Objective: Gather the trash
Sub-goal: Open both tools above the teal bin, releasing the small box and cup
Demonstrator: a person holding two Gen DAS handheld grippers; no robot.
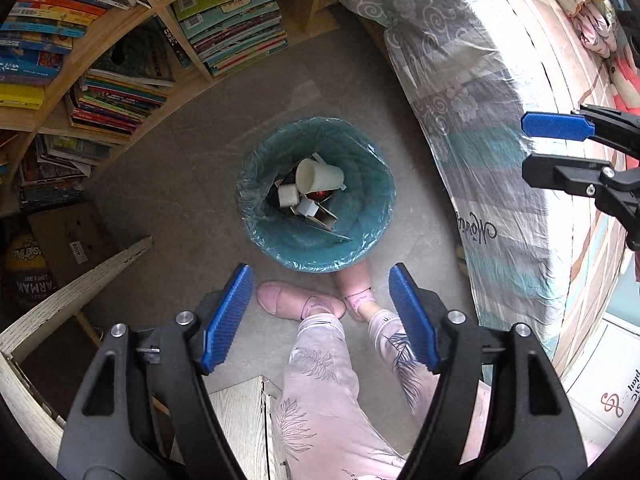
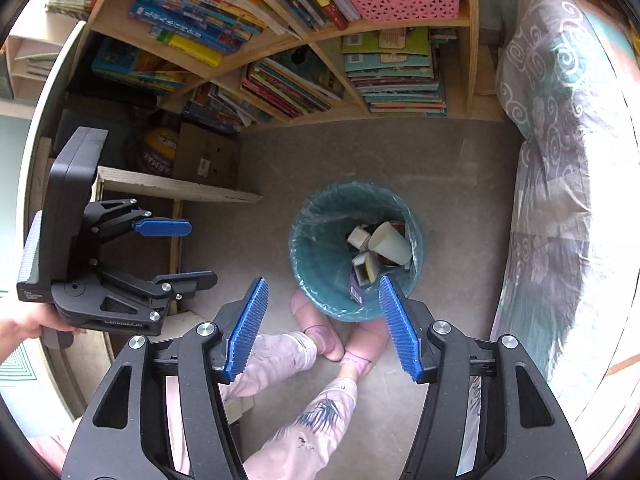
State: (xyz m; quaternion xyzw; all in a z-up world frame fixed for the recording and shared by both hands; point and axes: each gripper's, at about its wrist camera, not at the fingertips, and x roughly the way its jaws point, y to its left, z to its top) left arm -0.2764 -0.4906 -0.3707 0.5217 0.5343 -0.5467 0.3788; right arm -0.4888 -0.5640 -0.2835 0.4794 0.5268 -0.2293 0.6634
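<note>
A teal bin lined with a clear bag stands on the grey floor. Inside it lie a white cup and several small cartons. My left gripper hangs above the bin's near rim, pointing steeply down; it is open and nothing is between its blue pads. In the right wrist view the same bin, cup and cartons lie below my right gripper, which is open and holds nothing. Each gripper shows in the other's view: the right gripper at the right edge, the left gripper at the left.
A wooden bookshelf packed with books rises behind the bin. A bed with plastic-covered bedding runs along the right. The person's legs in pink trousers and pink slippers stand just before the bin. A cardboard box sits at the left.
</note>
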